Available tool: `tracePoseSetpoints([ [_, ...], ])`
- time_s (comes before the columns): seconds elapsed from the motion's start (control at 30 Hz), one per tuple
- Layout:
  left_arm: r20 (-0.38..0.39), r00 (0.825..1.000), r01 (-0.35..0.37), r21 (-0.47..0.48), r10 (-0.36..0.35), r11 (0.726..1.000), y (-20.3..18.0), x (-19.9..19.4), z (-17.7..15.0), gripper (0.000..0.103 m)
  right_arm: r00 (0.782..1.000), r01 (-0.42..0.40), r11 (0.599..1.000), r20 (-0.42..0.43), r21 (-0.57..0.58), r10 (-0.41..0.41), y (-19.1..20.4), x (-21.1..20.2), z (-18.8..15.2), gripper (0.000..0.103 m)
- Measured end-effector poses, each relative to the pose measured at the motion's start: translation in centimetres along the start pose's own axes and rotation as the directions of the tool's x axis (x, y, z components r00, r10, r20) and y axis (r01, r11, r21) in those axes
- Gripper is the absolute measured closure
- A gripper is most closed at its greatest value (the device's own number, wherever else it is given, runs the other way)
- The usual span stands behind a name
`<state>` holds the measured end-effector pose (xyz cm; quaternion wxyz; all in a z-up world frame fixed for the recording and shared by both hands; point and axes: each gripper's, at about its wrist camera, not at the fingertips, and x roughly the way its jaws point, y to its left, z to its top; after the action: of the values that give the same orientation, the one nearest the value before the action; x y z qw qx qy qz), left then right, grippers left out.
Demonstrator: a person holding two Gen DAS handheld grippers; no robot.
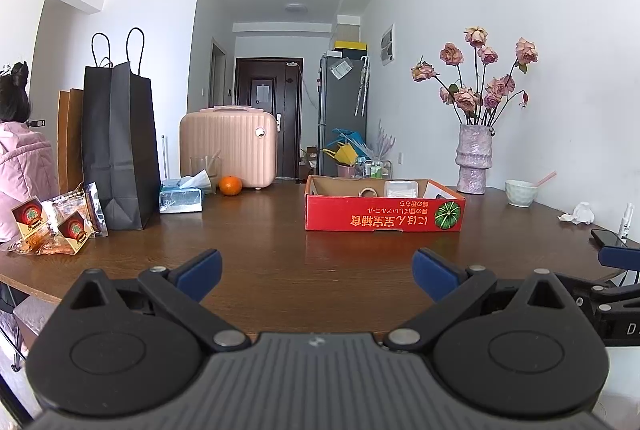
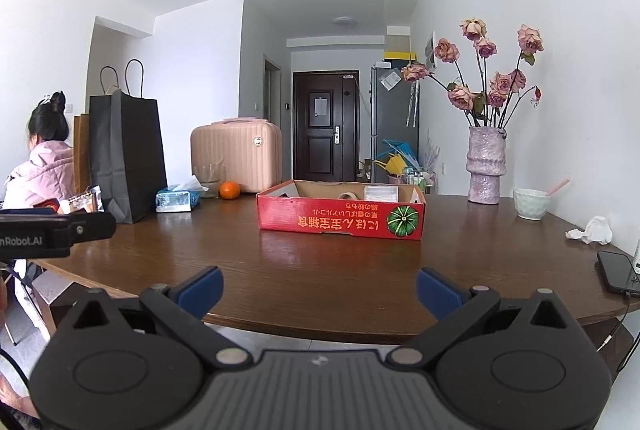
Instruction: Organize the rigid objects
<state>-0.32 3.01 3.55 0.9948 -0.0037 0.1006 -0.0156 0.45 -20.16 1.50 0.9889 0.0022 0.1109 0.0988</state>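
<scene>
Both tools hang at the near edge of the brown table (image 1: 280, 238), and neither holds anything. The left hand-held gripper (image 1: 316, 272) has its blue fingers spread wide over bare wood; the right hand-held gripper (image 2: 319, 290) is spread just as wide, a little back from the table's edge.

The red cardboard box (image 1: 384, 216) sits well ahead of both, toward the middle of the table. Inside it I can make out a roll of tape (image 1: 368, 192) and a clear plastic case (image 1: 401, 188); the rest is hidden by the box wall.

The loose bits lie at the sides: snack packets (image 1: 60, 226) and a tissue pack (image 1: 181, 199) on the left with an orange (image 1: 230, 185) behind them, a phone (image 2: 618, 272) on a cable, a crumpled tissue (image 2: 592, 230) and a bowl (image 2: 530, 204) on the right.

The risks, as I judge them: the box is light and could slide if bumped by a reach. The phone's cable could snag. The vase of dried roses (image 2: 486, 166) looks top-heavy, and a wide swing on that side could topple it. The orange would roll if nudged.
</scene>
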Motion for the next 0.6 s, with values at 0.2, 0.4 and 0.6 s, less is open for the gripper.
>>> tracePoseSetpoints([
  [0.2,0.002,1.0,0.001,0.0,-0.001,1.0,-0.03,-0.09,-0.08,0.0,1.0,0.004,1.0,-0.002,0.012,-0.004,-0.16,0.03,0.04,0.0],
  [0.4,0.003,1.0,0.005,0.002,-0.005,1.0,0.07,-0.13,-0.06,0.0,1.0,0.004,1.0,-0.002,0.014,-0.004,-0.22,0.09,0.02,0.0],
  [0.6,-0.002,1.0,0.009,0.004,-0.009,1.0,0.1,-0.1,-0.13,0.0,1.0,0.004,1.0,-0.008,0.03,-0.003,-0.46,0.2,0.0,0.0],
])
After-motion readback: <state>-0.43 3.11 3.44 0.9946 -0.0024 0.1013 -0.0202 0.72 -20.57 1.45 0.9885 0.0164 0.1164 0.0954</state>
